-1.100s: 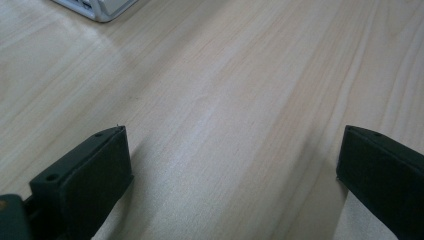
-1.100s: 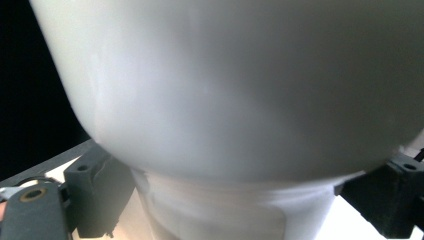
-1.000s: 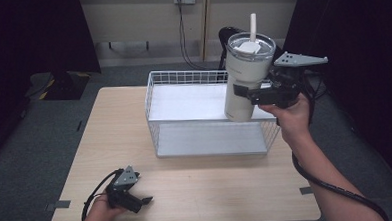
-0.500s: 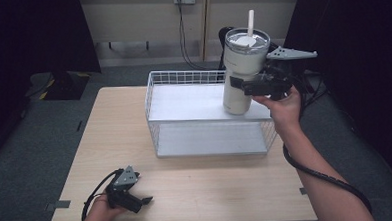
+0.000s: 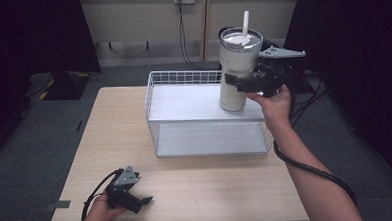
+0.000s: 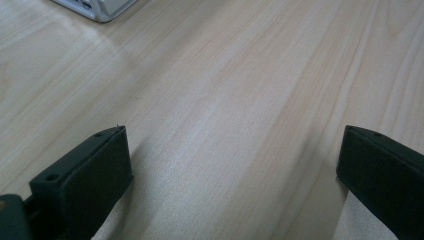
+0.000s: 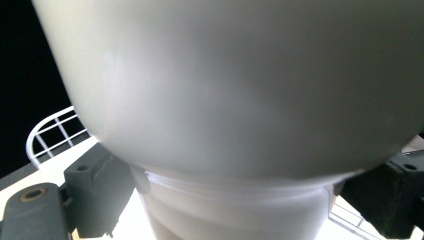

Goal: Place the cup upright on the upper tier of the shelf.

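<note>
My right gripper (image 5: 244, 82) is clamped on the white tumbler (image 5: 237, 71), one black jaw on each side of the narrower lower body just beneath the flare; in the right gripper view the tumbler (image 7: 225, 100) sits square between them with its wall hard against the lens. The tumbler's long axis is upright, straw (image 5: 245, 22) pointing up, and it is held over the far right part of the white wire basket (image 5: 182, 77). I cannot tell whether its base is resting on the basket's floor or hanging just above it. If the aim is to set it inside, my judgement is that the move is straight down. The right wall and far rim of the basket are close to my jaws, so little side room there; the left half of the basket is open. My left gripper (image 5: 137, 199) lies on the wooden table (image 5: 212, 190) near its front left corner, well apart from the basket, jaws spread wide with bare wood between them (image 6: 225, 150). The right hand (image 5: 274, 104) is the nearer one by far.
</note>
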